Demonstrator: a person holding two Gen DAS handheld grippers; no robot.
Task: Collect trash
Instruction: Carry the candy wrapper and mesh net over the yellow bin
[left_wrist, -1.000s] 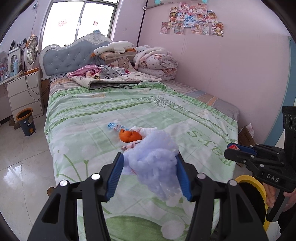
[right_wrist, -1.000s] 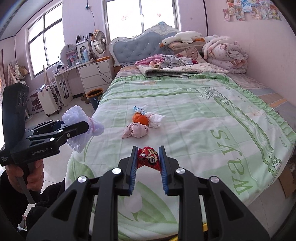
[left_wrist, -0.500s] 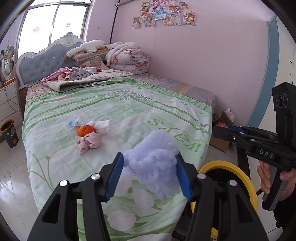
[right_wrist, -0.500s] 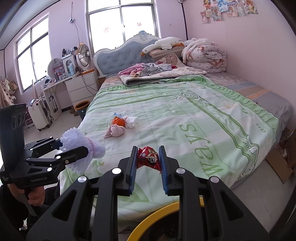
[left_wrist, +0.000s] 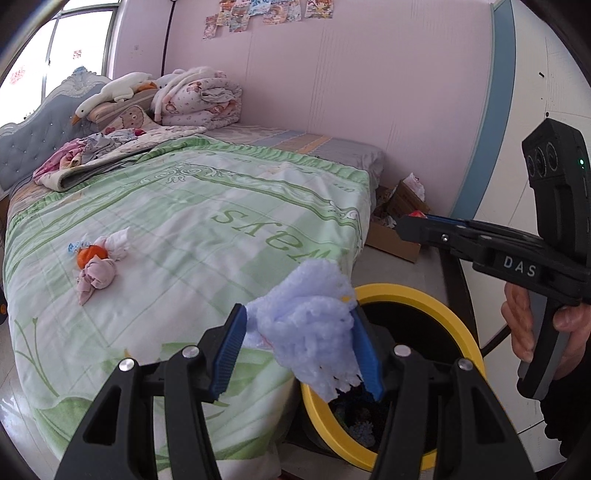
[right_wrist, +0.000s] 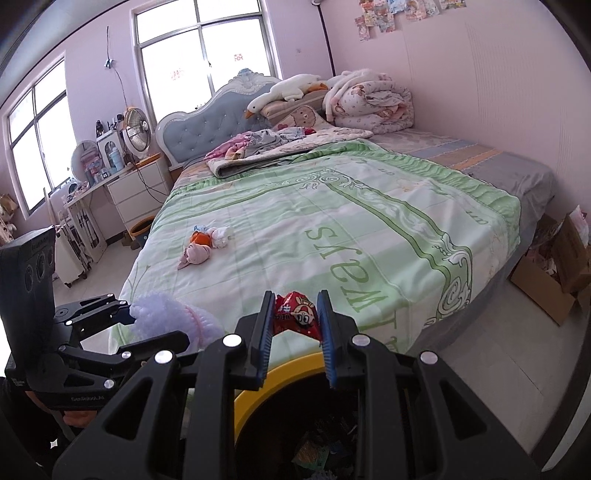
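My left gripper (left_wrist: 299, 350) is shut on a pale lilac foam net (left_wrist: 310, 328), held over the near rim of a yellow-rimmed bin (left_wrist: 406, 291) that stands on the floor at the foot of the bed. The right gripper (right_wrist: 294, 317) is shut on a red snack wrapper (right_wrist: 295, 314), just above the same bin (right_wrist: 273, 373), which has trash inside. On the green bedspread (left_wrist: 207, 236) lie more scraps: an orange peel (left_wrist: 92, 254), white and pink tissue wads (left_wrist: 96, 277) and a small blue wrapper (left_wrist: 75, 246). The right gripper (left_wrist: 406, 225) shows from the side in the left wrist view.
A cardboard box (right_wrist: 550, 284) of clutter sits on the floor by the pink wall, right of the bed. Pillows, a plush goose (right_wrist: 284, 90) and folded bedding fill the bed's head. A nightstand, a fan (right_wrist: 137, 129) and a small bin (right_wrist: 142, 230) stand left of the bed.
Both grippers have swung from over the bedspread to the foot of the bed, above the yellow bin. Each still holds its piece of trash.
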